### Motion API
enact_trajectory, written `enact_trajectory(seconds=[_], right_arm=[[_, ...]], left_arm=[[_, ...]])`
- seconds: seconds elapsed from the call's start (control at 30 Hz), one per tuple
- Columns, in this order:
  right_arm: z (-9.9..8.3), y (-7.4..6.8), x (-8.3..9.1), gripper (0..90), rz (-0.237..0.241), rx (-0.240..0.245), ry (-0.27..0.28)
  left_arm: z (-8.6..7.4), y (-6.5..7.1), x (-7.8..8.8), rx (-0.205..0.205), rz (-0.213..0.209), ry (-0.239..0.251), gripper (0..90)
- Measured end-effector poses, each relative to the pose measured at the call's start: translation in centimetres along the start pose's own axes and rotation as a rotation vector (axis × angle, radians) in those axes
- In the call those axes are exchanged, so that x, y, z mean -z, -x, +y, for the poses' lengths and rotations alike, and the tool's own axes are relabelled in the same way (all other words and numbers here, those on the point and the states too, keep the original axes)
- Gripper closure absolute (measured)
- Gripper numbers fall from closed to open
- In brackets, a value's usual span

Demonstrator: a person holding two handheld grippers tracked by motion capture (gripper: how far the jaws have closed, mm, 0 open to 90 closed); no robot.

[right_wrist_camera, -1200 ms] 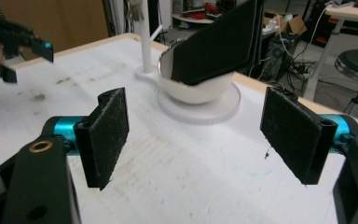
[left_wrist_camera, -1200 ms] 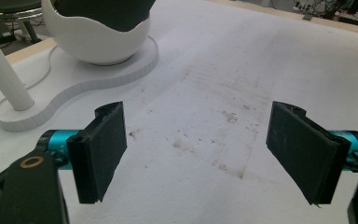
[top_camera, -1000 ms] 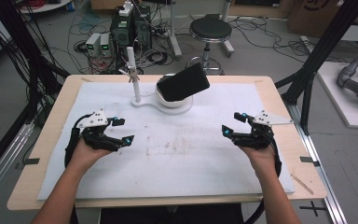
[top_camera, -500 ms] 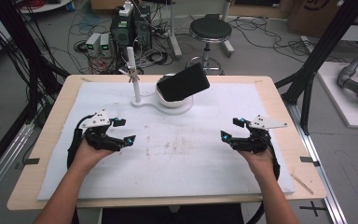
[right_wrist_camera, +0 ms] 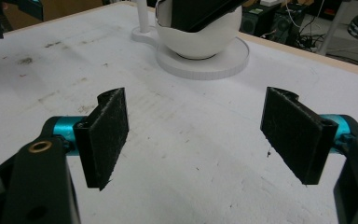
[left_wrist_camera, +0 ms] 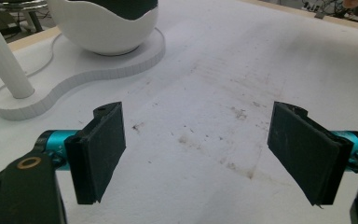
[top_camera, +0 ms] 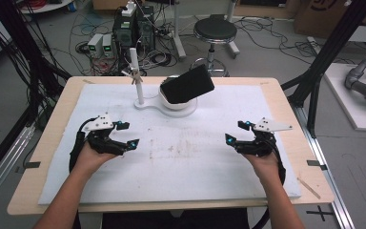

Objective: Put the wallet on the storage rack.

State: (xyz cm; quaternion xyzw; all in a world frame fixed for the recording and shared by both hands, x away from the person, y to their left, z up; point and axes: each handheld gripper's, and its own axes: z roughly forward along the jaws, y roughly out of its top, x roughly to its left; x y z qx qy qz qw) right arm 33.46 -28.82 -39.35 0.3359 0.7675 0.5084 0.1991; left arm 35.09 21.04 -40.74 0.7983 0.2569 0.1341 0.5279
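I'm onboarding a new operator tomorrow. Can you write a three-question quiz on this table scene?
1. True or false: both tongs, left tongs and right tongs, are open and hold nothing.
2. What does the black slab rest in? A) white bowl B) a tray C) a box
3. Fill in: left of the bowl, on the same white base, stands a thin white ____.

Key: 1 true; 2 A; 3 post.
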Motion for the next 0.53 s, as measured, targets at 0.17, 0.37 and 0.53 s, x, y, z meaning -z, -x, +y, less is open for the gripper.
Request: enact_trajectory(seconds=[0.17,0.37,0.53], right_arm=[[-0.05,0.04,-0.14,23.8,0.002,0.001,-0.005],[-0.09,0.26,-0.04,23.8,0.0,-0.015,-0.002],[-0.13,0.3,0.02,23.8,-0.005,-0.019,0.002]], left_arm=[[-0.01,-0.06,0.02,-0.002,0.004,-0.005,19.1],[-0.02,0.02,-0.06,0.002,0.003,-0.006,19.2],[0.0,0.04,-0.02,0.0,0.008,-0.009,19.2]])
